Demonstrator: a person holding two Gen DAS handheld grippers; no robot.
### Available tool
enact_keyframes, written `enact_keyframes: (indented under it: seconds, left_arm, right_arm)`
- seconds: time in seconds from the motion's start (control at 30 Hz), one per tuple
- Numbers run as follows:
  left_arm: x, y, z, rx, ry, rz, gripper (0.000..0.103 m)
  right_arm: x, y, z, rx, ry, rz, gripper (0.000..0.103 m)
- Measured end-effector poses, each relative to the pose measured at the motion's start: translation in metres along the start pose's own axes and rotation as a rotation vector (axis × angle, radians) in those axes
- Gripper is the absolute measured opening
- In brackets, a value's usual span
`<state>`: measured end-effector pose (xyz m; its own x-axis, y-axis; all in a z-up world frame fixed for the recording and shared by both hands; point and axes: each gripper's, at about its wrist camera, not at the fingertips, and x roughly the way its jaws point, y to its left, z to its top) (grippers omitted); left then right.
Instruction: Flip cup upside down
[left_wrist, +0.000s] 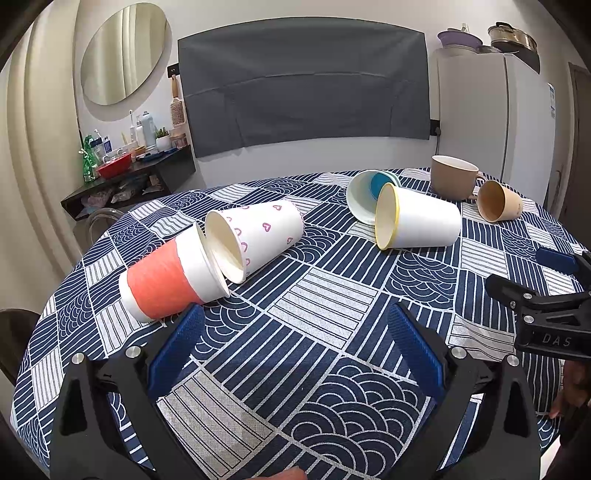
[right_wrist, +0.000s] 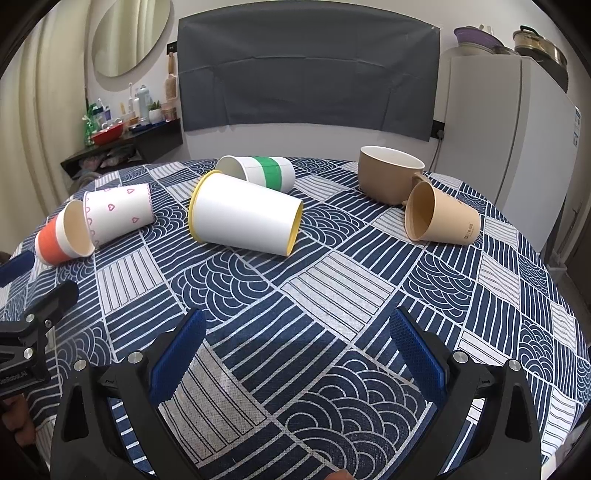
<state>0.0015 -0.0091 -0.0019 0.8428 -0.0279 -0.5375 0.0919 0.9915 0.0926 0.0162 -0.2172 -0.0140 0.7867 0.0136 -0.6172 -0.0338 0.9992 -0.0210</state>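
Left claw (left_wrist: 295, 343) agape, just short of orange cup (left_wrist: 162, 280).

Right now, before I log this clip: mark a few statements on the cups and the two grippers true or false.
1. The brown mug stands upright. True.
2. The yellow-rimmed cup stands upside down. False: it lies on its side on the tablecloth.
3. The left gripper is shut on the orange-banded cup. False: its jaws are open with nothing between them.
4. The heart-print cup lies right beside the orange-banded cup. True.
5. The right gripper is open and holds nothing. True.
6. The tan paper cup is stacked inside the mug. False: it lies on its side beside the mug.
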Motion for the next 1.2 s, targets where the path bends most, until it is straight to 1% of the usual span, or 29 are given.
enact_keyframes:
  seconds: [0.3,0.5,0.73,0.87,1.07,1.2]
  left_arm:
    - [0.000,0.001,-0.001,-0.006,-0.001,-0.010,0.097]
    - [-0.001,-0.001,-0.001,0.000,-0.003,-0.016,0.097]
    - [0.000,0.000,0.000,0.000,0.004,-0.024,0.097]
    - [0.002,0.000,0.000,-0.002,0.009,-0.028,0.097]
    - [0.003,0.002,0.001,-0.012,0.016,-0.031,0.097]
    - [0.002,0.003,0.000,-0.013,0.016,-0.030,0.097]
  right_arm:
    - [0.004,-0.011,0.000,0.056,0.017,0.014,0.095]
    - [0.006,-0.020,-0.001,0.099,0.030,-0.002,0.095]
    - [0.008,-0.030,0.002,0.094,0.063,-0.009,0.095]
    - [0.006,-0.047,0.011,0.122,0.059,-0.043,0.095]
    - [0.004,-0.071,0.034,0.095,0.047,-0.125,0.095]
    - [0.009,-0.093,0.051,0.098,0.053,-0.159,0.095]
